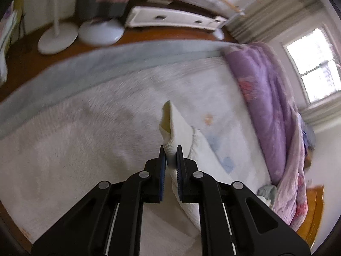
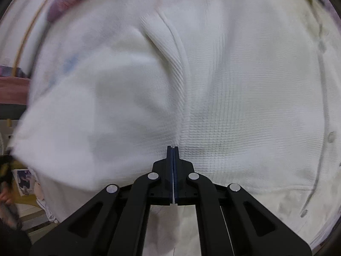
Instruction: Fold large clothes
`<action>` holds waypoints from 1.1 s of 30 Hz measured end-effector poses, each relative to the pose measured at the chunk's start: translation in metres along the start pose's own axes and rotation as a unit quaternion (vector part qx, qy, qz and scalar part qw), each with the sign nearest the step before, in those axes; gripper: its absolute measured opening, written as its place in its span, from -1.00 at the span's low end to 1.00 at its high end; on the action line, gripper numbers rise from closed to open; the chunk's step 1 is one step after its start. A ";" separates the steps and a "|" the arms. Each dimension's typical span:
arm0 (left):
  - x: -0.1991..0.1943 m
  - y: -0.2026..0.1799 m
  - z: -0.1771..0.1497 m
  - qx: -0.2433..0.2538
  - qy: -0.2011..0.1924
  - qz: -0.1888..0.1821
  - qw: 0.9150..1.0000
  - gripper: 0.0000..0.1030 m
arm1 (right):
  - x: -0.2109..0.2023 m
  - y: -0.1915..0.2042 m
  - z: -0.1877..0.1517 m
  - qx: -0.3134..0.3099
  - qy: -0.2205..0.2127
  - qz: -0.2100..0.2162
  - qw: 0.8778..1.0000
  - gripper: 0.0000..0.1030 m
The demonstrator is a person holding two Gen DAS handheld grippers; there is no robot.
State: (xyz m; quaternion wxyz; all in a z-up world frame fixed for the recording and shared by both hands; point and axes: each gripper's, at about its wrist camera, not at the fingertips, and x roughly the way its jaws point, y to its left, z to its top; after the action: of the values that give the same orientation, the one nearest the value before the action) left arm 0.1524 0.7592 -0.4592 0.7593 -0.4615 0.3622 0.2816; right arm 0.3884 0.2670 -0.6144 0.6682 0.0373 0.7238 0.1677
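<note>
Both grippers clench the white garment (image 2: 223, 89) (ribbed knit): left hand-held gripper (image 1: 171, 149), right hand-held gripper (image 2: 172, 148).

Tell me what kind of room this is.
Likely a bedroom: a bed with a fuzzy white blanket, a purple quilt bunched at one end, and a white drawer unit on the wood floor.

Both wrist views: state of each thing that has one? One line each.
left gripper: shut on the white garment, ribbed edge pinched between the pads.
right gripper: shut on the white garment, thin layer clamped.
white garment: lifted and creased, not yet folded flat.
purple quilt: bunched along the far side of the bed.
bed cover: spread flat.
white drawers: closed.
window: bright; open or closed, cannot tell.
</note>
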 end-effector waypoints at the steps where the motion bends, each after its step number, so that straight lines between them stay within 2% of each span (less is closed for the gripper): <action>1: -0.010 -0.010 -0.004 0.007 -0.005 -0.008 1.000 -0.83 | 0.005 -0.001 0.004 0.001 0.006 0.000 1.000 -1.00; 4: -0.038 -0.063 -0.018 0.067 -0.036 -0.015 0.997 -0.83 | 0.003 -0.003 0.010 0.001 0.023 0.007 1.000 -1.00; 7: -0.059 -0.126 -0.038 0.121 -0.061 -0.036 0.990 -0.83 | -0.019 -0.016 0.007 -0.001 0.011 0.058 0.998 -1.00; 9: -0.067 -0.170 -0.059 0.166 -0.071 -0.044 0.983 -0.83 | -0.038 -0.030 0.000 -0.005 -0.001 0.075 0.997 -0.96; 12: -0.068 -0.235 -0.098 0.216 -0.066 -0.068 0.972 -0.83 | -0.073 -0.074 -0.013 0.004 -0.023 0.090 0.996 -0.97; 15: -0.063 -0.292 -0.144 0.256 -0.059 -0.091 0.961 -0.82 | -0.107 -0.128 -0.030 0.022 -0.045 0.083 0.995 -0.97; 16: -0.058 -0.319 -0.168 0.271 -0.053 -0.102 0.956 -0.82 | -0.121 -0.156 -0.035 0.031 -0.054 0.076 0.995 -0.97; 18: -0.047 -0.349 -0.198 0.280 -0.043 -0.119 0.952 -0.82 | -0.142 -0.200 -0.046 0.050 -0.064 0.073 0.994 -0.96; 20: -0.030 -0.389 -0.245 0.299 -0.022 -0.138 0.944 -0.82 | -0.161 -0.248 -0.054 0.075 -0.071 0.068 0.992 -0.95; 24: 0.016 -0.448 -0.335 0.337 0.013 -0.144 0.931 -0.82 | -0.203 -0.339 -0.069 0.111 -0.103 0.034 0.988 -0.92; 26: 0.043 -0.469 -0.372 0.341 0.048 -0.145 0.927 -0.82 | -0.225 -0.384 -0.078 0.133 -0.121 0.023 0.983 -0.91; 27: 0.061 -0.477 -0.393 0.332 0.070 -0.148 0.929 -0.82 | -0.235 -0.408 -0.083 0.147 -0.131 0.020 0.980 -0.91; 29: 0.087 -0.490 -0.431 0.334 0.100 -0.136 0.927 -0.82 | -0.249 -0.445 -0.091 0.170 -0.142 0.017 0.975 -0.91; 33: 0.124 -0.506 -0.501 0.349 0.133 -0.121 0.920 -0.82 | -0.265 -0.503 -0.110 0.203 -0.162 0.006 0.966 -0.91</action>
State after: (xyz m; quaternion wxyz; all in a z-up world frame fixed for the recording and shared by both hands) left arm 0.4645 0.1071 -0.4641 0.8454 -0.2406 0.4764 -0.0207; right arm 0.3943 -0.3010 -0.5025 0.7539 0.2029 0.6247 0.0133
